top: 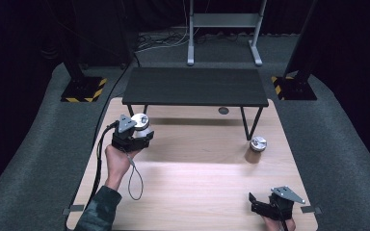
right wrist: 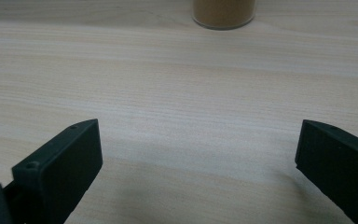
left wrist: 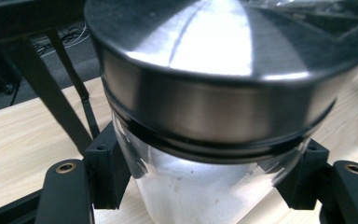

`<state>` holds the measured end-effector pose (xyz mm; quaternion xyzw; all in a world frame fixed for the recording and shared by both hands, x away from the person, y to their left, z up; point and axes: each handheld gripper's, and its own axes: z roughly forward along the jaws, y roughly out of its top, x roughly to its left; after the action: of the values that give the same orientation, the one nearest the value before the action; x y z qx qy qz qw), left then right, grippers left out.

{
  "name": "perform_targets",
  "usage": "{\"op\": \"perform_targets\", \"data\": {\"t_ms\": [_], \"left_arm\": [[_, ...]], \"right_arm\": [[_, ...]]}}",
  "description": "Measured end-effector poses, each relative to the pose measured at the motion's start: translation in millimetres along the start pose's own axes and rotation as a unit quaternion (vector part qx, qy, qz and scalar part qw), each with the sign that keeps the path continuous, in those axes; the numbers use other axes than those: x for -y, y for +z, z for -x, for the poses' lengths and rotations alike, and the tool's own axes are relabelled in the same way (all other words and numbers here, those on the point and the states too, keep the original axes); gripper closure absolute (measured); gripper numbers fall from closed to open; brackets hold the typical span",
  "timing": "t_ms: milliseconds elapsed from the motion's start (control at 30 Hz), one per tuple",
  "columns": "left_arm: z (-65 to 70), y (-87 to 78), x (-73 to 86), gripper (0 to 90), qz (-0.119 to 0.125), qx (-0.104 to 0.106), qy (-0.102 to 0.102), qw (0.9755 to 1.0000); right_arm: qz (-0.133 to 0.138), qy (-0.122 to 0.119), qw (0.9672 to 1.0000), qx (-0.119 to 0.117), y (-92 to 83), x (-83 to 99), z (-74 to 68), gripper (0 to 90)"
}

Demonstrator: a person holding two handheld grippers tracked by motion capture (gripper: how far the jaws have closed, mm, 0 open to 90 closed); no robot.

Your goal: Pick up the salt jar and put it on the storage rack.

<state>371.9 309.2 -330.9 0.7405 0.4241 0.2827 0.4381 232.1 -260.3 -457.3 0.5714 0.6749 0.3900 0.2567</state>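
The left gripper (top: 134, 135) has its jaws clamped on the clear glass jar of white powder with a brushed-steel lid (left wrist: 214, 84), at the pale wooden counter's (top: 197, 183) far left. Glass looks slick, rigid and breakable; gripping below the lid seems soundest. The right gripper (right wrist: 198, 168) rests with jaws apart. No readable labels.

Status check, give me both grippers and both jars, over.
Left gripper shut on the white-powder jar, pads on the glass below its metal lid. Right gripper open, empty, low over the table. Brown-powder jar standing alone by the shelf leg.
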Motion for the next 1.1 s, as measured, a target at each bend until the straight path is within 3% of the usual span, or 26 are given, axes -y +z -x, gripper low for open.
{"op": "perform_targets", "data": {"t_ms": [1100], "left_arm": [[1.4,10.4,-41.7,31.3,-0.002,0.015,0.029,0.9995]], "right_arm": [[-0.002,-0.001,1.0000,0.001,0.4,-0.8,-0.5,0.0]]}}
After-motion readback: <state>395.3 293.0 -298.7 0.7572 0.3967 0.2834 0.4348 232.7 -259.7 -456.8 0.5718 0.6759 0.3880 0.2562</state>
